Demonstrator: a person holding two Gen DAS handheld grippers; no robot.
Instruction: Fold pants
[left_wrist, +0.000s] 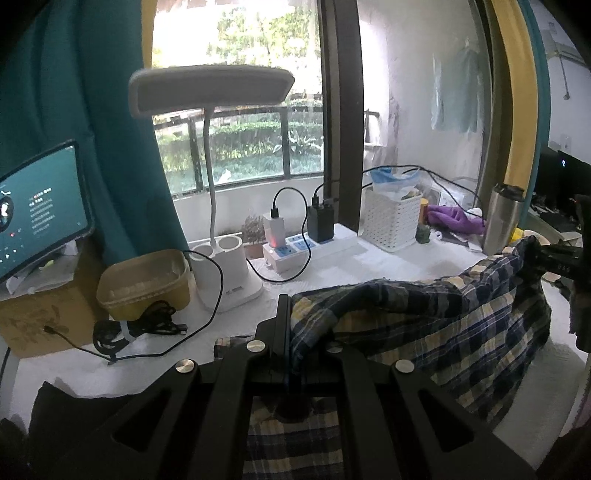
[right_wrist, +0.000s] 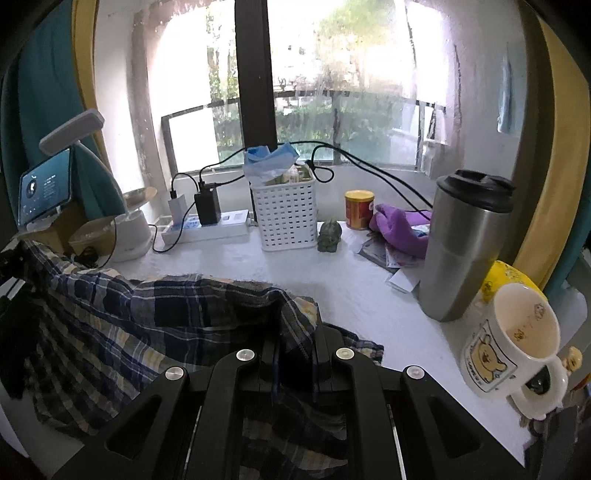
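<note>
over the white desk (right_wrist: 369, 295), between lamp (left_wrist: 221, 266) and steel tumbler (right_wrist: 461, 251): plaid pants (right_wrist: 147, 314), one item, hanging slack between my two grippers, lower part lying on the desk. left gripper (left_wrist: 295, 332) is clenching one cloth edge; right gripper (right_wrist: 295, 343) is clenching the other. step, as i am judging it: carrying the lifted edge across for a fold. next move is calling for level hands, clear of the mug (right_wrist: 517, 343).

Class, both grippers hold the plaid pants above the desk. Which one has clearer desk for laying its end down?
Probably left gripper: the right gripper works beside the steel tumbler and bear mug. Both grip the plaid pants.
</note>
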